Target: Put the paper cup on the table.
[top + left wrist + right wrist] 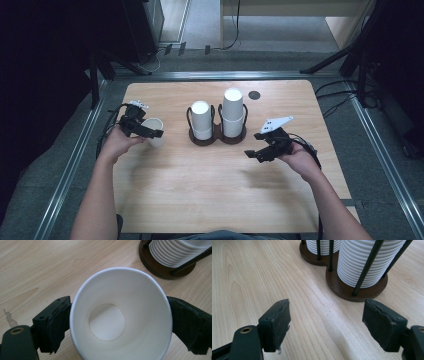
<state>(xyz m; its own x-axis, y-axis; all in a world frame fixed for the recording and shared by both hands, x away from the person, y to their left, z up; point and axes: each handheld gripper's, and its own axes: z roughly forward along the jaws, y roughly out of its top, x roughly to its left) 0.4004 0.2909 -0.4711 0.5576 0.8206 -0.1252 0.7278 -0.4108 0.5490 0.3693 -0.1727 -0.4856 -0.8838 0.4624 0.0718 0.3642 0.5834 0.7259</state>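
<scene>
Cup (120, 315), white paper, sits mouth-up between the jaws of the left gripper (142, 127), its rim lying against both black pads in the left gripper view; the jaws stand wide, and whether the pads press the rim or merely rest beside it cannot be told. In the high view the cup (155, 131) rests on the table (200, 200) directly ahead of the left hand (117, 142), near the table's left edge. Beyond the cup, toward the table's middle, stands a dark twin holder (216, 136) carrying two stacks of white cups: a shorter stack (201, 120) nearer the left gripper and a taller stack (233, 111) nearer the right gripper (260, 150). The holder's upright wires ring each stack. The right gripper is spread open with nothing between its pads; in the right gripper view bare wood lies between them and the holder's brown base (352, 287) stands just ahead. A small dark round fitting (254, 95) is set in the tabletop behind the taller stack. Open wood runs between the two grippers on the person's side of the holder, and more lies behind the right gripper toward the right edge.
</scene>
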